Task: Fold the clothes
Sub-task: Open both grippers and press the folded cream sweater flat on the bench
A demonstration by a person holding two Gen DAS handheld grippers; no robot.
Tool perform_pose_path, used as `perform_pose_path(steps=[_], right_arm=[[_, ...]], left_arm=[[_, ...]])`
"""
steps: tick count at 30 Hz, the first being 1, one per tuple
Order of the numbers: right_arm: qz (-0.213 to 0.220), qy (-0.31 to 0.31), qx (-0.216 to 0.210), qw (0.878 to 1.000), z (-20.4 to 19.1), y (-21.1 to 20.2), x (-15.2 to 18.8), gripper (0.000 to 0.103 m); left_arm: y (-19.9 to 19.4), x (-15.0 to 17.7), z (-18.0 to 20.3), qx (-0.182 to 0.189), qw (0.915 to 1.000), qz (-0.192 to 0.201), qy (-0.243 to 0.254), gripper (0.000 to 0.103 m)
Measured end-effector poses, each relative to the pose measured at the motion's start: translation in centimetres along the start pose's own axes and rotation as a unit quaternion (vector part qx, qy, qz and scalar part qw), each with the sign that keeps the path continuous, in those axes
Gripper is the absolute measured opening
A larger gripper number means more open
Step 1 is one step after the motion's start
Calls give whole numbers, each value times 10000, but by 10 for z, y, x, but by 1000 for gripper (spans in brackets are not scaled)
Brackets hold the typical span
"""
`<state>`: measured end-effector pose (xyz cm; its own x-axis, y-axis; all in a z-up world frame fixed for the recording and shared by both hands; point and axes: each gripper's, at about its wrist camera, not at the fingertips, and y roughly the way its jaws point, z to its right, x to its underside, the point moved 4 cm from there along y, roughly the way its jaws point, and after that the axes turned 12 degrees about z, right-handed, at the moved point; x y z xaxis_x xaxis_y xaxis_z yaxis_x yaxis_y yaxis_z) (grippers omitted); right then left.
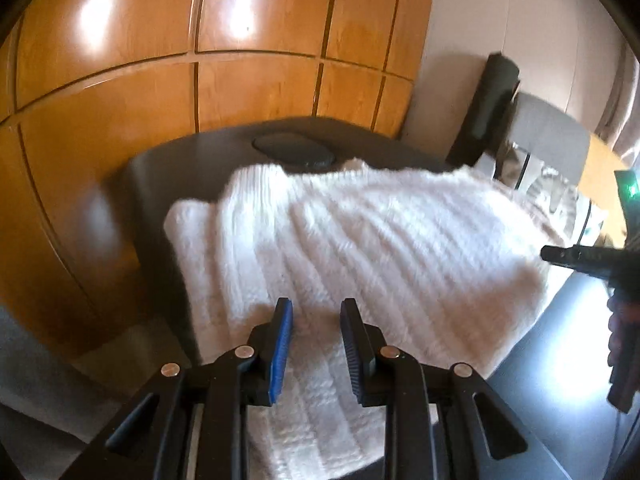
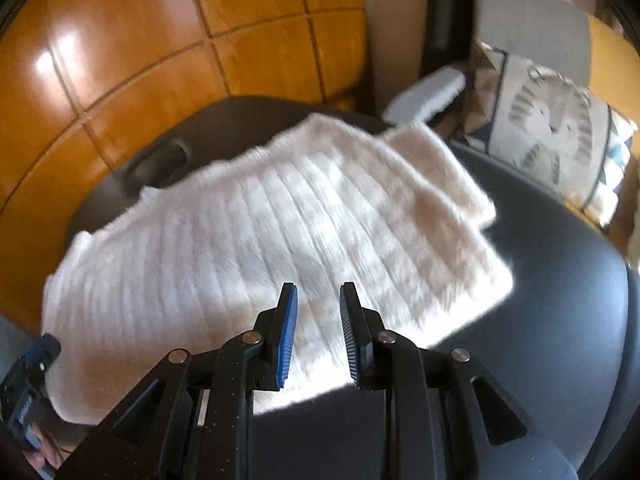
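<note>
A white ribbed fluffy sweater (image 1: 380,232) (image 2: 280,216) lies spread flat on a dark padded table (image 1: 560,360) (image 2: 540,320), with one part folded over along its far right side (image 2: 440,168). My left gripper (image 1: 316,304) hovers over the sweater's near left edge, jaws apart, nothing between the blue pads. My right gripper (image 2: 319,288) hangs over the sweater's near right part, also open and empty. Each gripper shows at the rim of the other's view: the right gripper (image 1: 560,256) at the right edge, the left gripper (image 2: 32,380) at the lower left.
A glossy wooden wardrobe (image 1: 120,80) (image 2: 120,60) stands behind the table. The table has an oval hole (image 1: 294,152) (image 2: 160,162) near its far end. A grey chair (image 1: 548,128) (image 2: 528,20) with a patterned cushion (image 2: 560,136) stands at the right.
</note>
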<state>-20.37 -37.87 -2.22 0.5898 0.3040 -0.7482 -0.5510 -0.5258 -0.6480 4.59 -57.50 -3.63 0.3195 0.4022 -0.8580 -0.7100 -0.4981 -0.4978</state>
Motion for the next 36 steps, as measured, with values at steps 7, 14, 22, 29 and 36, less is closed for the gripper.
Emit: perform_pose_path(steps=[7, 14, 22, 29, 36], right_arm=[[-26, 644, -14, 9979, 21, 3, 4, 24], [200, 135, -512, 9984, -35, 16, -34, 24], [17, -509, -440, 9977, -73, 64, -51, 24], [19, -218, -92, 9997, -44, 88, -54, 24], [388, 224, -311, 9985, -28, 58, -60, 24]], left_arm=[[-8, -6, -6, 129, 9995, 62, -281, 25], [18, -60, 3, 86, 9973, 415, -597, 25], [67, -46, -20, -485, 9942, -318, -904, 25], [64, -31, -38, -174, 9907, -10, -1347, 25], [49, -33, -37, -147, 9901, 10, -1396, 25]])
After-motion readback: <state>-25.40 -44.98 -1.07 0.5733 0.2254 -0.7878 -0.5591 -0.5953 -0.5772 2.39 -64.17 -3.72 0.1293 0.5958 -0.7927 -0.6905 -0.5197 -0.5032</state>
